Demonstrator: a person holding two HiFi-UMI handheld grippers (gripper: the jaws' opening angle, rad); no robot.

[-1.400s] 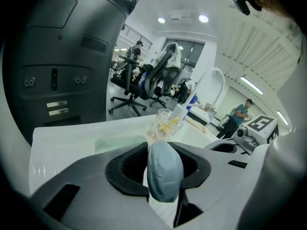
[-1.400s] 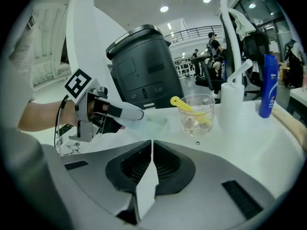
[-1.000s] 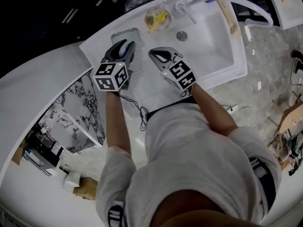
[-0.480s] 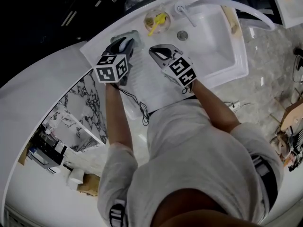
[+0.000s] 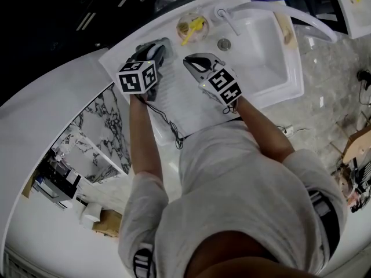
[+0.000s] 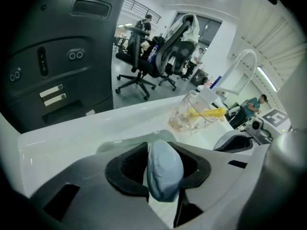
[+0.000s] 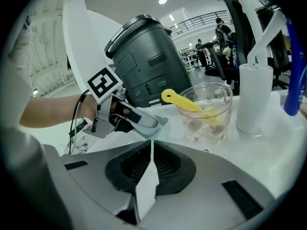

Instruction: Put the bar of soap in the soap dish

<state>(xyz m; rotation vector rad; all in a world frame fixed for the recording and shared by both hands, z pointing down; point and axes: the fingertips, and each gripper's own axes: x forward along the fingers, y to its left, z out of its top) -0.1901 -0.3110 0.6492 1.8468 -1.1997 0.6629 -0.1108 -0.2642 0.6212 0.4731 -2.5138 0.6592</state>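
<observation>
currently, bar of soap [image 6: 164, 169] is pinched by left gripper [image 5: 153, 54] at soap dish [image 6: 115, 144]; right gripper [image 5: 195, 62], at 3 o'clock, is pressed together, empty.

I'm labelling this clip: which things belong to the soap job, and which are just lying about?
In the job: bar of soap, clamped in the left tool; soap dish, just beyond it.
Lying about: glass cup with a yellow thing inside; tap; sink; right tool, shut and empty.
</observation>
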